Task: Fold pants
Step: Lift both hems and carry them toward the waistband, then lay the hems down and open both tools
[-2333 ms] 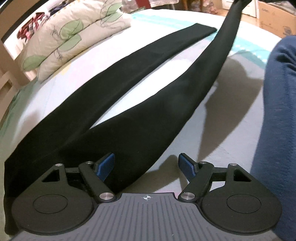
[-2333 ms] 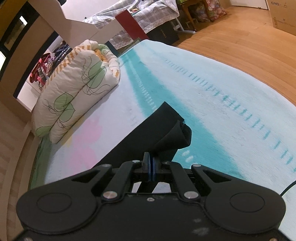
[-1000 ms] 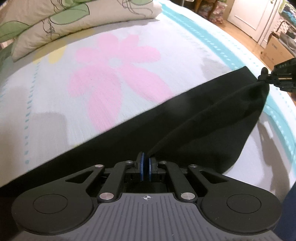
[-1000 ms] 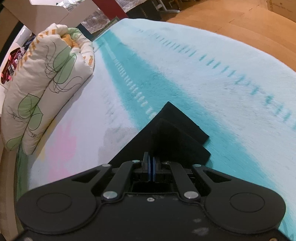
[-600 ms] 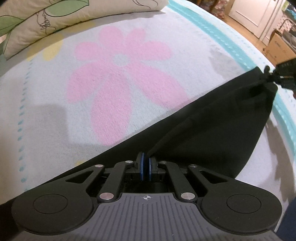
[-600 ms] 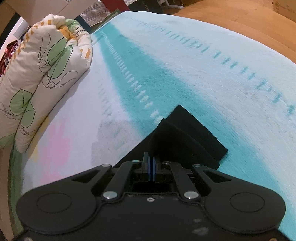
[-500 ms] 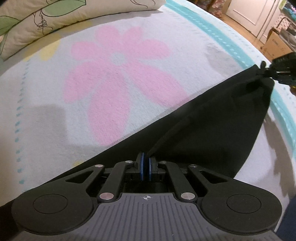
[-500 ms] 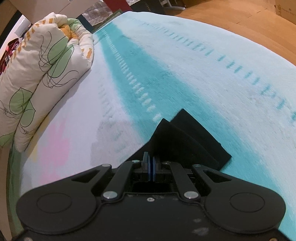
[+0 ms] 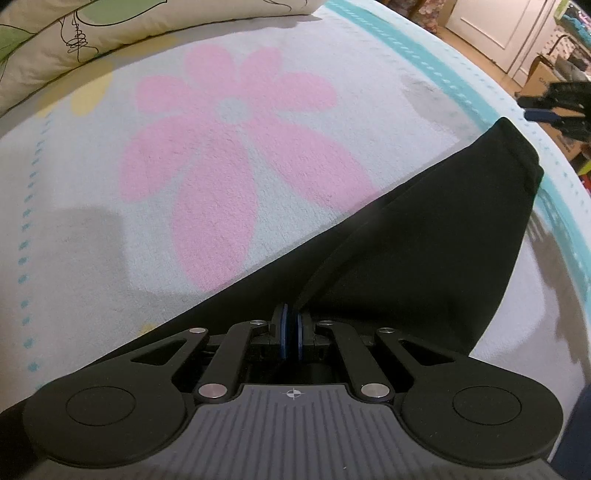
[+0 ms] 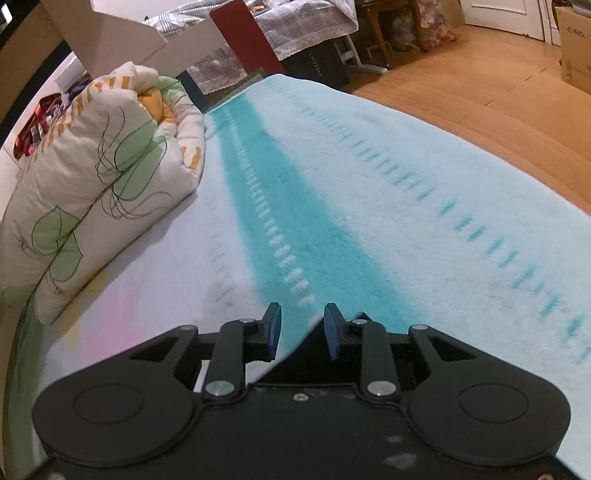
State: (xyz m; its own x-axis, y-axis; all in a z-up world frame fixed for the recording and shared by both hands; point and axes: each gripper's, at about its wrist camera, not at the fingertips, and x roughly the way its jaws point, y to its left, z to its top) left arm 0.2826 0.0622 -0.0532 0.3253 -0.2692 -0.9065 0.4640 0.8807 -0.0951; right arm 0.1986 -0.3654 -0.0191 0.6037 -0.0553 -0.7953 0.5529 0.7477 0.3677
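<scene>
Black pants (image 9: 424, 251) lie across the bed blanket, one leg laid over the other, hems (image 9: 517, 147) toward the teal stripe. My left gripper (image 9: 290, 332) is shut on a fold of the pants near the camera. In the left wrist view, my right gripper (image 9: 550, 107) hangs just beyond the hems, clear of them. In its own view the right gripper (image 10: 303, 328) has its jaws opening. A corner of the pants (image 10: 295, 365) lies low under the gap, and neither of the pads (image 10: 273, 328) presses on it.
A folded quilt with green leaf print (image 10: 92, 184) lies along the far side of the bed, seen too in the left view (image 9: 74, 29). The blanket (image 9: 229, 110) carries a pink flower. Wooden floor (image 10: 480, 74) and a cardboard box (image 10: 572, 37) lie past the bed edge.
My right gripper has opened, let go of the pant hems and drawn back from them; the hems now rest on the blanket. My left gripper stays shut on the fabric.
</scene>
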